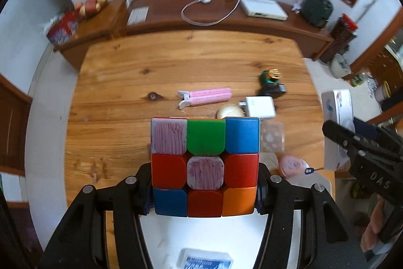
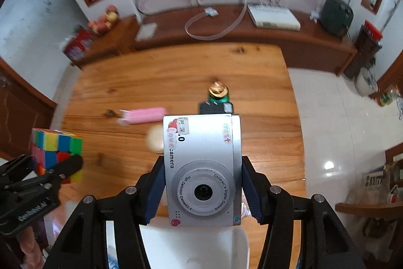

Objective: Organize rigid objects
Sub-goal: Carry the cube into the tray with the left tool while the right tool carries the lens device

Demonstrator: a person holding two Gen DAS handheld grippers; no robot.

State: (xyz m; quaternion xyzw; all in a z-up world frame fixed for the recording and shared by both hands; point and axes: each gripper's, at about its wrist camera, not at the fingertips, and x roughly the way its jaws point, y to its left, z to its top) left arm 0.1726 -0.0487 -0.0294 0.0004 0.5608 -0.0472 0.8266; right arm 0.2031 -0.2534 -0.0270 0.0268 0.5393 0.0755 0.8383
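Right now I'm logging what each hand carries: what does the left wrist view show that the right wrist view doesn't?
Left wrist only: the white charger and pink round case on the table. Right wrist only: the silver children's camera clamped in the right tongs. Both: the Rubik's cube held by the left tongs, and the pink clip.

Each view looks forward along its own jaws and downward from above the near end of the wooden tabletop (image 1: 176,62), facing the far wall and the long sideboard (image 1: 226,19) beneath it. The left wrist view is filled close up by a colour cube (image 1: 205,167), the right wrist view by a silver camera (image 2: 202,168). Both share the tabletop's middle, with the pink clip (image 1: 205,96) and the green-and-gold figure (image 1: 270,78), and each catches the other tool at its edge.
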